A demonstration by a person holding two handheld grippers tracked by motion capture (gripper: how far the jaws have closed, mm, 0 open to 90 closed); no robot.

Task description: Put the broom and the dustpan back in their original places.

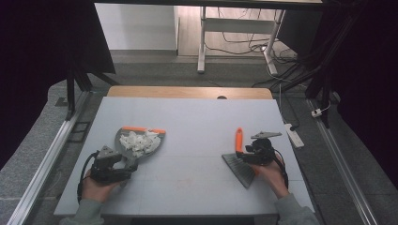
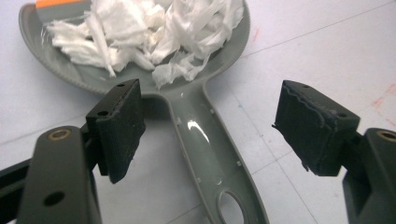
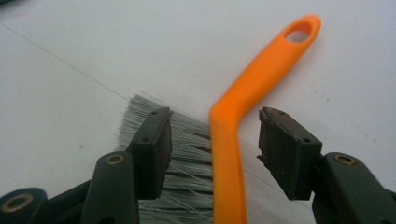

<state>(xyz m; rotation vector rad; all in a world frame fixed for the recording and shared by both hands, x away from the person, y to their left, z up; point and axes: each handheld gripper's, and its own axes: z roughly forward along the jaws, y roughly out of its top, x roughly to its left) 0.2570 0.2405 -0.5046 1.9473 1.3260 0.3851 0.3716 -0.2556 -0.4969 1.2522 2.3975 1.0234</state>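
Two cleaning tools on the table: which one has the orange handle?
The brush by the right gripper: its handle is orange with grey bristles. The dustpan, holding white paper scraps, has a grey handle.

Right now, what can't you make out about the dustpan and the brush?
- Dustpan: handle end cut off by the bottom edge of the left gripper view.
- Dustpan floor: covered by the paper scraps.
- Brush: bristles partly hidden behind a jaw of the right gripper, rest cut off by the bottom edge.
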